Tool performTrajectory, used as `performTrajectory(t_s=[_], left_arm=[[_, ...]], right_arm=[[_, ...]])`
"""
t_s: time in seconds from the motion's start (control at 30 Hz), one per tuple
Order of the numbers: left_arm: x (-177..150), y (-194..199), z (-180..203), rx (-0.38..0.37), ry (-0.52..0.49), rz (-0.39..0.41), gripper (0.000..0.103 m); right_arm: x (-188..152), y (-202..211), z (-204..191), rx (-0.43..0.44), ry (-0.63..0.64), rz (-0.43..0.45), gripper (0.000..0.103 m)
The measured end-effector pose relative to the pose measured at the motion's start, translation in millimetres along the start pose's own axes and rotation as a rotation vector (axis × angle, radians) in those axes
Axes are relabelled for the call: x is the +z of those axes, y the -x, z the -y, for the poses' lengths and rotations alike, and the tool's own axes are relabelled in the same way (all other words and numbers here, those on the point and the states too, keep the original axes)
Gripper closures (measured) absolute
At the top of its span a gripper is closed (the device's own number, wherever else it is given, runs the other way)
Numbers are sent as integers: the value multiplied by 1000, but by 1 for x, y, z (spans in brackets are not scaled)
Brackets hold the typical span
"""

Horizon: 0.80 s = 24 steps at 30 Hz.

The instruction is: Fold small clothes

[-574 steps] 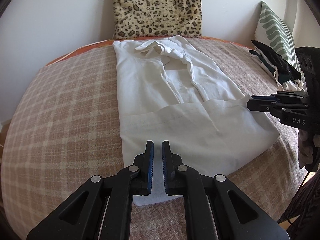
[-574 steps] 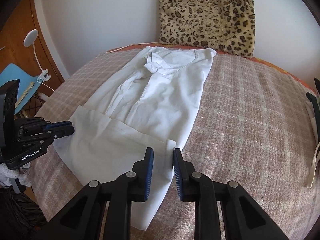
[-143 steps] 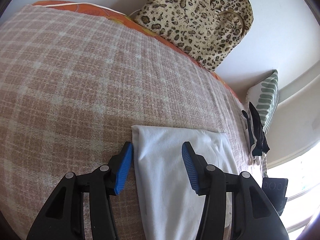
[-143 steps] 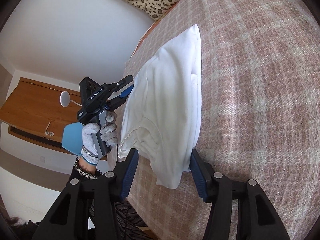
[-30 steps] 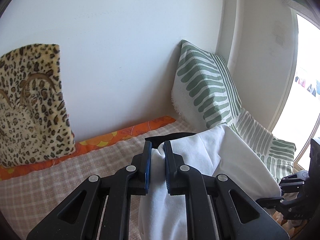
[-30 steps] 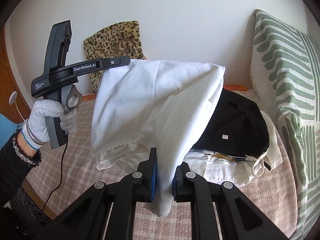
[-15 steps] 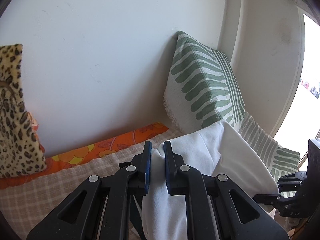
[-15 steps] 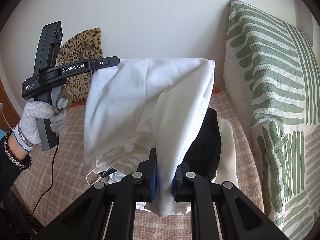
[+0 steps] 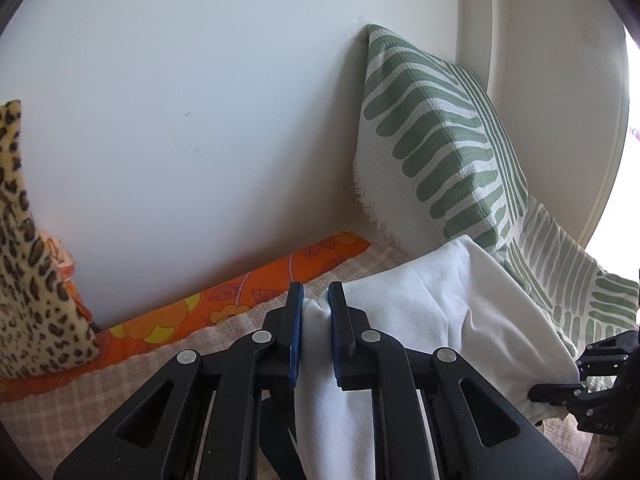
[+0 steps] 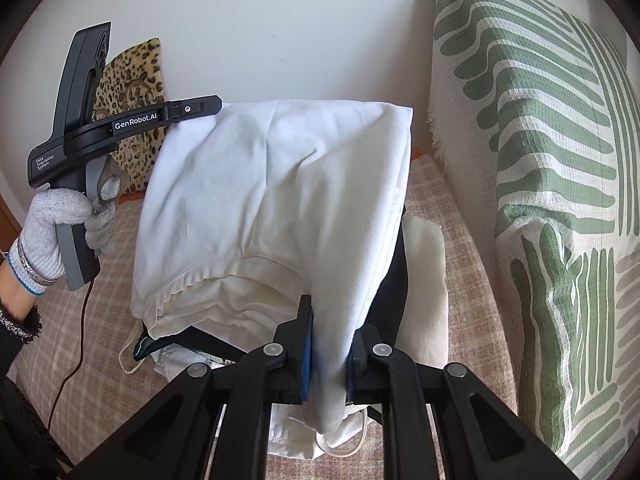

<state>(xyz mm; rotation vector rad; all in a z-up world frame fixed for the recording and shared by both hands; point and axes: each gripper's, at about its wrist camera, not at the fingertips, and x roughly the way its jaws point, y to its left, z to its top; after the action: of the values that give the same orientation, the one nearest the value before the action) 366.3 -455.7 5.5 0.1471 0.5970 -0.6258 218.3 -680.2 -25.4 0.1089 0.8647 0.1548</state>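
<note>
The folded white garment (image 10: 276,200) hangs in the air between my two grippers, above a pile of folded clothes (image 10: 424,272) with a black piece on top, on the checked bed cover. My left gripper (image 9: 315,312) is shut on one top corner of the garment (image 9: 432,320); it also shows in the right wrist view (image 10: 208,106) at the garment's upper left. My right gripper (image 10: 330,344) is shut on the garment's near lower edge; it shows in the left wrist view (image 9: 560,384) at the far right.
A green-striped white cushion (image 10: 532,128) leans on the wall right of the pile, also in the left wrist view (image 9: 436,152). A leopard-print cushion (image 9: 28,280) stands at the left against the white wall. An orange flowered sheet edge (image 9: 240,300) runs along the wall.
Both grippers have carried the white garment further right toward the striped cushion and lower over the clothes pile. The black piece is now mostly covered by the garment. Both grips are unchanged.
</note>
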Motion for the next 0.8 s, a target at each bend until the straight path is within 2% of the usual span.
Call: performTrajectory(t_s=[0.03, 0.1, 0.13, 0.23, 0.3, 0.37, 0.43, 0.47, 0.53, 0.73, 0.8], left_arm=[[0, 0, 1, 14, -6, 2, 88], [1, -1, 3, 69, -31, 6, 86], [2, -2, 2, 84, -32, 4, 78], [2, 4, -4, 92, -2, 14, 61], [1, 9, -5, 83, -6, 14, 60], [1, 15, -6, 79, -8, 13, 54], [-1, 24, -7, 66, 2, 17, 52], [-2, 28, -8, 57, 10, 16, 50], [-4, 38, -10, 41, 25, 11, 39], [-8, 76, -13, 33, 31, 14, 31], [-10, 92, -14, 33, 31, 26, 31]], right_arm=[[-1, -1, -1, -15, 9, -7, 91], [-2, -2, -2, -73, 24, -13, 82], [-2, -1, 1, -103, 20, -11, 70], [-3, 6, 10, -132, -16, 0, 61], [-4, 12, 11, -146, -18, 7, 56], [-6, 17, 11, -162, -18, 8, 45], [-7, 24, 9, -179, -25, 24, 39], [-8, 28, 7, -182, -29, 33, 37], [-6, 35, 3, -192, -37, 48, 33], [0, 67, -17, -219, -51, 112, 19], [1, 78, -26, -230, -50, 134, 17]])
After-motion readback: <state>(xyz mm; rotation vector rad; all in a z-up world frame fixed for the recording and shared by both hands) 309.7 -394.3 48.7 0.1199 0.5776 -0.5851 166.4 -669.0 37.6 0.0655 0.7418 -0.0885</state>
